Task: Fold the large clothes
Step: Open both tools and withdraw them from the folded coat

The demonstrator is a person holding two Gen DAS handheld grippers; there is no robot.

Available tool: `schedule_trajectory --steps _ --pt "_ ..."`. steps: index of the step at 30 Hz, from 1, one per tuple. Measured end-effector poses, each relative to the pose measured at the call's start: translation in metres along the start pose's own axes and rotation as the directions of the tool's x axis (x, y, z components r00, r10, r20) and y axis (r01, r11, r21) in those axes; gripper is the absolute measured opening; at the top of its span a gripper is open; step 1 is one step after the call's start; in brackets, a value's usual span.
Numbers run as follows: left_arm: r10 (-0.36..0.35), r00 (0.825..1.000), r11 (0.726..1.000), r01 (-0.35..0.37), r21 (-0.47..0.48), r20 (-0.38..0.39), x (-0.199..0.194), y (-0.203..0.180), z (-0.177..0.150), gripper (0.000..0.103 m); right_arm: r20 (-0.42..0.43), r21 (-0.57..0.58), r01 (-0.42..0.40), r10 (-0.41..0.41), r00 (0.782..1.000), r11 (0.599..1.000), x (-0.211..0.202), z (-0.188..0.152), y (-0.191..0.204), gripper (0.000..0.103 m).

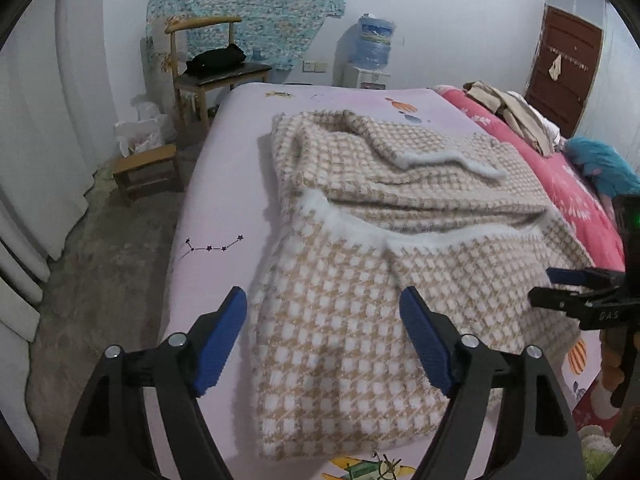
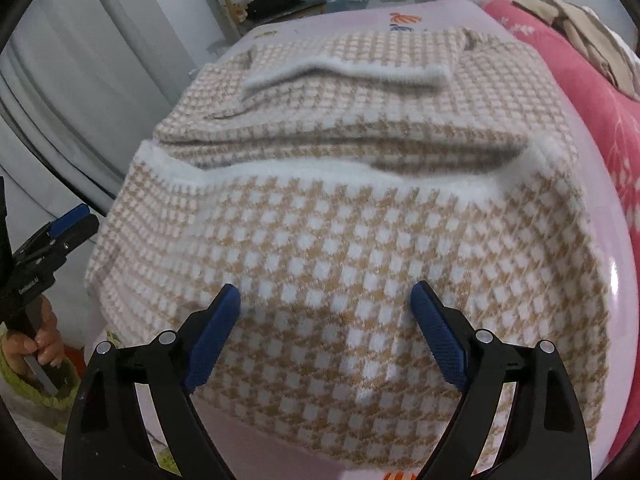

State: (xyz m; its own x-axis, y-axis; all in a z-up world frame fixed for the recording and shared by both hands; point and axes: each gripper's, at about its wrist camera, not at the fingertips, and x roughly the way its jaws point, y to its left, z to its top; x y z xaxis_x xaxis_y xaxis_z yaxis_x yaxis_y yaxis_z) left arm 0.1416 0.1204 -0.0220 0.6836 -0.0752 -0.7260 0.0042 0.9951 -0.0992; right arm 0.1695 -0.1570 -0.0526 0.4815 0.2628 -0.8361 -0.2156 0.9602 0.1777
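A beige-and-white houndstooth knit garment [image 1: 360, 264] with fuzzy white trim lies partly folded on the pale pink bed sheet [image 1: 216, 208]; its near part is doubled back over the rest. My left gripper [image 1: 324, 304] hovers open over the garment's near left edge, nothing between its blue pads. In the right wrist view the same garment [image 2: 344, 216] fills the frame, and my right gripper [image 2: 326, 300] hangs open above its near fold, holding nothing. Each gripper shows at the edge of the other's view: the right gripper [image 1: 560, 284] and the left gripper [image 2: 68, 220] with a hand below it.
A red patterned quilt [image 1: 568, 184] with beige clothes [image 1: 516, 116] piled on it lies along the bed's right side. Left of the bed are a wooden chair [image 1: 216, 68] with a black item, a low stool [image 1: 148, 168] and bare floor. A water dispenser [image 1: 370, 60] stands at the far wall.
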Motion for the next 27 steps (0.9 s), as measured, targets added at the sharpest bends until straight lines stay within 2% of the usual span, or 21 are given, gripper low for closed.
schedule_trajectory --steps 4,9,14,18,22,24,27 --pt "-0.045 0.999 0.999 0.045 -0.009 0.026 0.005 0.007 0.007 0.067 0.000 0.011 -0.002 0.002 1.000 1.000 0.000 -0.001 -0.001 0.084" --pt "-0.049 0.999 0.998 0.049 -0.035 0.006 0.029 0.020 0.021 0.045 -0.003 0.015 0.009 -0.009 1.000 1.000 0.001 -0.003 0.000 0.084" --pt "-0.082 0.996 0.996 0.081 -0.033 -0.026 0.051 0.026 0.031 0.030 -0.008 0.012 0.022 -0.022 1.000 1.000 0.004 -0.002 0.004 0.084" --pt "-0.132 0.991 0.991 0.132 -0.013 -0.007 0.045 0.021 0.031 0.029 -0.012 0.011 0.023 -0.022 1.000 1.000 0.004 -0.002 0.004 0.085" --pt "-0.225 0.974 0.974 0.224 0.022 0.024 0.029 0.014 0.028 0.029 -0.018 0.008 0.024 -0.024 1.000 1.000 0.005 -0.001 0.003 0.085" --pt "-0.231 0.973 0.973 0.231 0.030 0.010 0.031 0.012 0.027 0.029 -0.020 0.005 0.025 -0.024 0.999 1.000 0.006 -0.001 0.003 0.086" --pt "-0.196 0.980 0.980 0.197 0.017 -0.016 0.042 0.015 0.028 0.029 -0.022 0.003 0.025 -0.025 0.999 1.000 0.007 0.000 0.004 0.086"
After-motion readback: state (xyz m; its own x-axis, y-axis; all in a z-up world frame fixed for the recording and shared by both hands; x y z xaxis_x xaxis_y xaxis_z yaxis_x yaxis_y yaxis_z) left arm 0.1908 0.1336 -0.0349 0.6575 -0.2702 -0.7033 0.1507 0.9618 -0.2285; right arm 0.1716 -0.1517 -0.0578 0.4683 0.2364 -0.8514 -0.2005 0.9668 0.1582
